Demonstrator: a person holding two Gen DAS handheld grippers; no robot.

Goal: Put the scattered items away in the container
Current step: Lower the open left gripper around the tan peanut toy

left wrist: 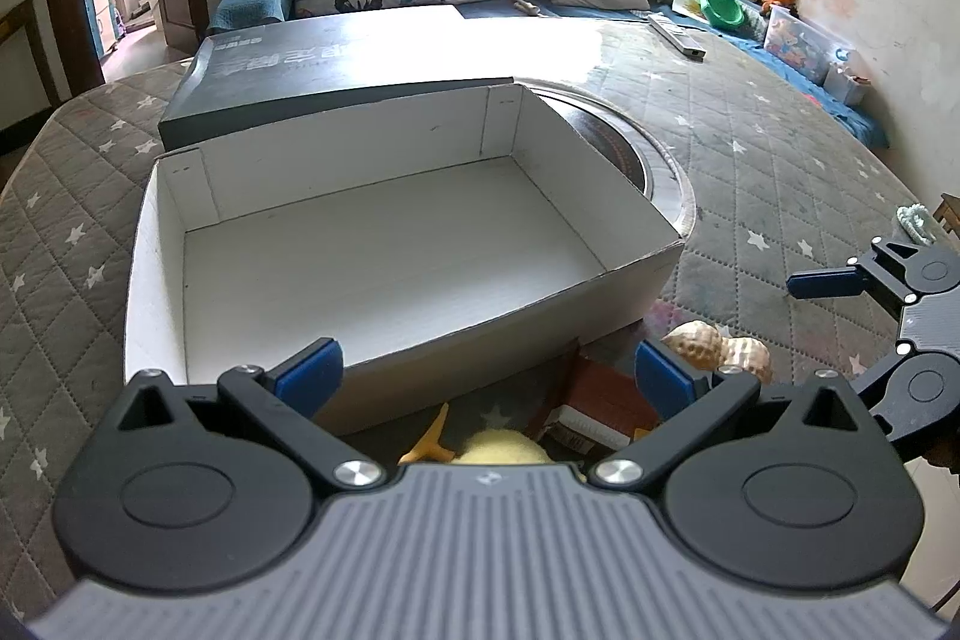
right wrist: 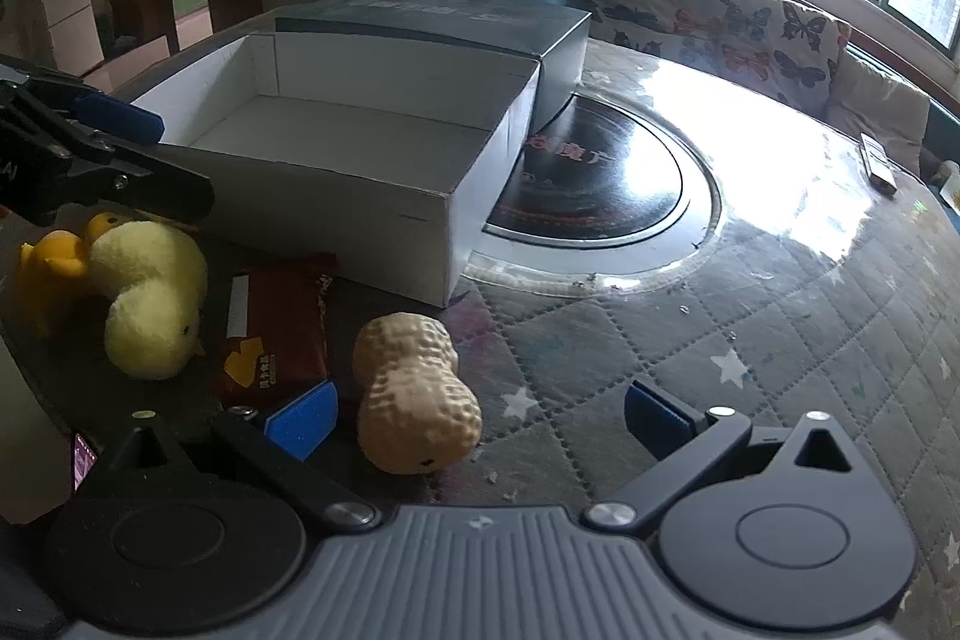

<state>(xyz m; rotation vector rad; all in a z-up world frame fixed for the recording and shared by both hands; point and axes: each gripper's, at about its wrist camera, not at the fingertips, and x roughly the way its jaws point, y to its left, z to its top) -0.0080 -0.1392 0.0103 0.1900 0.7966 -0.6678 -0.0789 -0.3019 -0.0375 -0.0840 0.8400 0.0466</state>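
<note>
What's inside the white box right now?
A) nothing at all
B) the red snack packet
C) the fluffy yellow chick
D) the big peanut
A: the white box shows only its bare floor, while the plush chick, peanut toy and red snack packet all lie outside on the quilted table cover.

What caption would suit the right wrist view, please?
Open right gripper nears tan peanut-shaped toy beside empty white cardboard box.
</note>
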